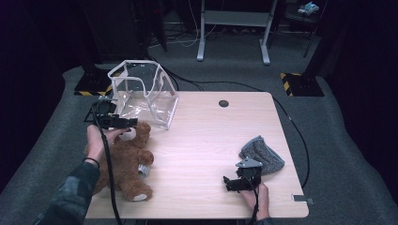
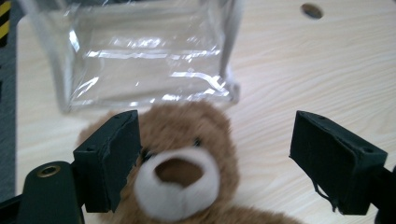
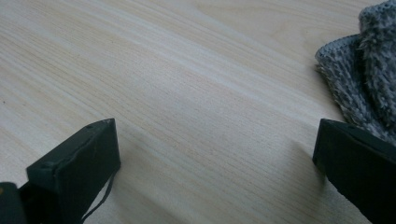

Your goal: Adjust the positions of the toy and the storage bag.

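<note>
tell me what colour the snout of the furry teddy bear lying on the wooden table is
White, on the brown furry teddy bear; the left gripper view shows it best.

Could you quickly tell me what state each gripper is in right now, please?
Left gripper: open, holding nothing, jaws apart above the teddy bear.
Right gripper: open, holding nothing, over the bare table beside the grey knitted cloth.

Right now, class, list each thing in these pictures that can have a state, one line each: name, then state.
Teddy bear: lying on its back on the table, not gripped.
Clear bag: standing open, empty.
Grey knitted cloth: lying crumpled on the table, untouched.
Left tongs: open, above the bear's face.
Right tongs: open, nothing between them, over bare table.
</note>
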Demonstrator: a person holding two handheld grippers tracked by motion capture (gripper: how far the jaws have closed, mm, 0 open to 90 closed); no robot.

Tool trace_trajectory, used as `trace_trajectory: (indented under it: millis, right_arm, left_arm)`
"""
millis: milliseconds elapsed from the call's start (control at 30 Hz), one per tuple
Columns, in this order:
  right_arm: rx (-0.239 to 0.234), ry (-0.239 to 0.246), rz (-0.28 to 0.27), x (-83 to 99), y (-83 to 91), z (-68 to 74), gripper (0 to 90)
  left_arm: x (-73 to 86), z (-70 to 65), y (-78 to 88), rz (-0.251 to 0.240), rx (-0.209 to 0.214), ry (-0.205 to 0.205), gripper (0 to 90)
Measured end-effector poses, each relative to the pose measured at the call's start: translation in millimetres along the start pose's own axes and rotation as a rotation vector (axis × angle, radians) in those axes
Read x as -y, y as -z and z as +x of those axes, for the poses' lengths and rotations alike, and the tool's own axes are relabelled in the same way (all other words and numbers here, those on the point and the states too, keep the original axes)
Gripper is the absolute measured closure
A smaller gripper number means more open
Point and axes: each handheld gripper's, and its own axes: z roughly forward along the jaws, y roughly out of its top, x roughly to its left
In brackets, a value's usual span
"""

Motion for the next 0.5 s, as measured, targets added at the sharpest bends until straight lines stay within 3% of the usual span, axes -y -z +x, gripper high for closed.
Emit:
trace_trajectory:
  millis: [200,500]
  right_arm:
    - [-0.002,0.002,-0.001,0.0,-0.1,0.1,0.0]
    - [-0.006,0.002,-0.001,-0.1,0.0,0.7,0.0]
  left_arm:
    - [-23.3,-12.6,-8.8,-0.030,0.002,-0.029,14.2]
    - [-48.2,-18.3,-23.8,-0.070,0.004,-0.013,10.2]
